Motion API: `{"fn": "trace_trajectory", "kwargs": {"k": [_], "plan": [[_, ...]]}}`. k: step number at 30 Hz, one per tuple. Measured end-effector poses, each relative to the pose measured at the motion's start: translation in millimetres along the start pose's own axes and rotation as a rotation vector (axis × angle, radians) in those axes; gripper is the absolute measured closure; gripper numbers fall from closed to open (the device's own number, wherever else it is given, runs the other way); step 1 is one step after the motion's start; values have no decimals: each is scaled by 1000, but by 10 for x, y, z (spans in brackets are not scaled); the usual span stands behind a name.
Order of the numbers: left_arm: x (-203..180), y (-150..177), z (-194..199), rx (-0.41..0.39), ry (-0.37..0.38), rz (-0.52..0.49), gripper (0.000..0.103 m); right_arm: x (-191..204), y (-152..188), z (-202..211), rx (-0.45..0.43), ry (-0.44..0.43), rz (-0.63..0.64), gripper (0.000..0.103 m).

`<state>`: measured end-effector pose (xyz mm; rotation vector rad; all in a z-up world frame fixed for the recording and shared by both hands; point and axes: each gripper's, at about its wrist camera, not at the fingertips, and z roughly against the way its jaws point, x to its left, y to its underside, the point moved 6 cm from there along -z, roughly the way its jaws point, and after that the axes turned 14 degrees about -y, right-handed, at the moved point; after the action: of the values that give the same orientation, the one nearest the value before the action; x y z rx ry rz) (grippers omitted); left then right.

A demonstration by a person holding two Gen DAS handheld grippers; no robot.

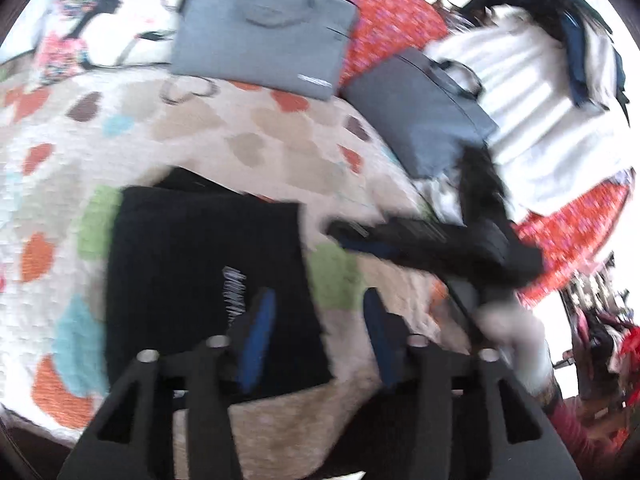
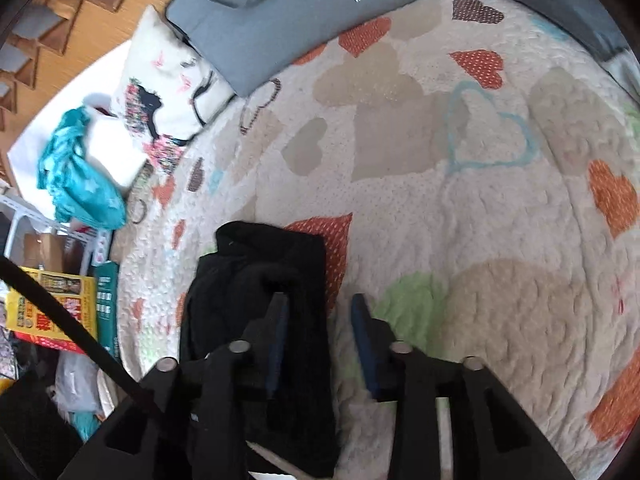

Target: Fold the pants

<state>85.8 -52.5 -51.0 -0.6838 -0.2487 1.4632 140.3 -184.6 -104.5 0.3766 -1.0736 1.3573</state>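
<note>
The black pants point(image 1: 208, 280) lie folded into a flat block on the heart-patterned bed cover point(image 1: 240, 148), toward its near edge. The left tongs point(image 1: 320, 312) hover just above the block's right edge, parted, with nothing between the blue pads; the left pad stands over the cloth, the right one over bare cover. In the right wrist view the pants point(image 2: 260, 300) sit under the left finger of the right tongs point(image 2: 320, 312), likewise parted and empty. Two grey laptop bags point(image 1: 264, 36) rest at the far edge.
</note>
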Motion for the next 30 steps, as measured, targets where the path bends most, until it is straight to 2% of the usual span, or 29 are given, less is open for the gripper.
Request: {"fn": "trace_trajectory", "kwargs": {"k": [3,6,8,10,14,17,19,20,21,22,23,24,26,30], "plan": [[183,-203,-89,23,-60,-4,54,76,301,75,-21,-34,13,60],[109,-424,-208,13,-80,-85,51,86,618,88,-43,-56,2,54],[-15,-580,-374,15,-70,-149,47,74,799,44,-46,-88,-31,53],[-133,-681,-628,63,-45,-193,46,62,902,-14,-40,-92,-48,53],[-284,-704,-1086,157,-75,-293,46,99,962,-169,-16,-77,-37,51],[-307,-629,-1333,200,-148,-388,46,96,917,-249,-27,-48,-33,37],[-283,-537,-1421,227,-177,-437,46,60,885,-315,-39,-42,-52,35],[-281,-498,-1422,231,-179,-454,49,44,867,-353,-50,-55,-63,35],[-282,-473,-1394,221,-176,-465,58,42,858,-377,-56,-65,-66,35],[-281,-461,-1352,214,-170,-465,65,42,849,-397,-61,-66,-62,41],[-280,-463,-1317,209,-168,-463,74,48,836,-402,-58,-70,-56,58],[-286,-469,-1269,206,-156,-459,87,64,832,-395,-58,-76,-51,63],[-314,-506,-1155,200,-137,-448,87,138,818,-326,-72,-97,-29,72],[-424,-584,-1038,197,-99,-431,87,240,799,-154,-95,-125,-3,75]]}}
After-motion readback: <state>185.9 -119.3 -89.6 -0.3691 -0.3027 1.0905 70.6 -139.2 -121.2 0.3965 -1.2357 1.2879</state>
